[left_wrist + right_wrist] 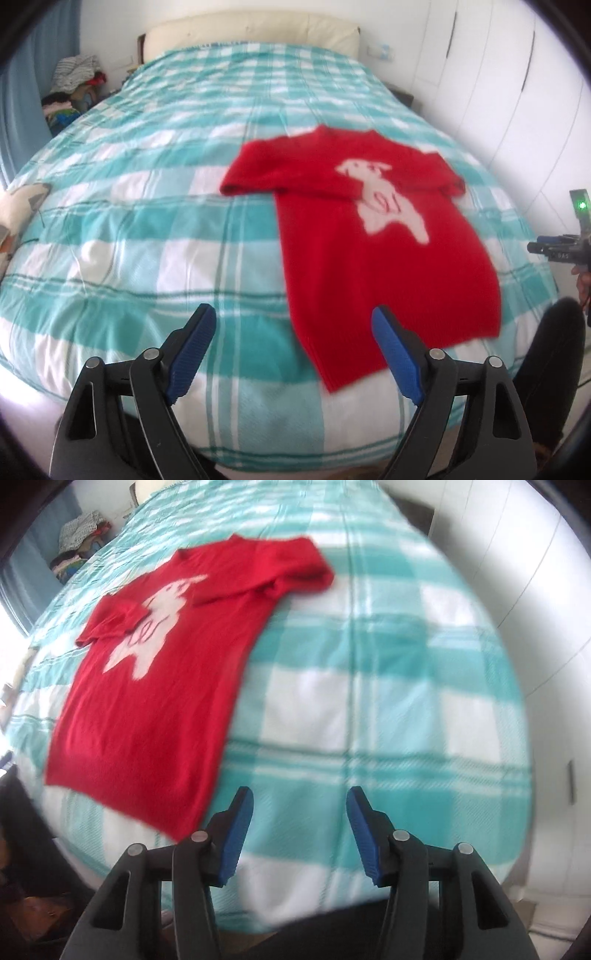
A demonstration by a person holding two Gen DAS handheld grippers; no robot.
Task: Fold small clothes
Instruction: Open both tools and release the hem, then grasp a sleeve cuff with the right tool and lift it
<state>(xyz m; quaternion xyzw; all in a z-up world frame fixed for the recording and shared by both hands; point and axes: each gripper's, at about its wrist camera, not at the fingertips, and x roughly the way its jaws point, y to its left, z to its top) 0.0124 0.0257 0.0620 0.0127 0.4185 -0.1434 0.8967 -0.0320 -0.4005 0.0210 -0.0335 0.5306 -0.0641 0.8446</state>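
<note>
Now the red sweater (pixel 388 266) lies flat on the checked bed (pixel 147 221), sleeves folded across its chest. Both grippers, left (pixel 293 349) and right (pixel 300 834), hover spread and empty beside its hem; pinch both hem corners evenly.

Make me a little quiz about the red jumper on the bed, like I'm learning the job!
1. True or false: the left gripper is clamped on the red jumper.
2. Which picture is on the jumper? A) a white animal shape B) a yellow star C) blue stripes
3. Fill in: the jumper lies on a teal and white checked ____.

Key:
1. False. Both the left and the right gripper have open jaws with nothing between them.
2. A
3. bedcover
</note>
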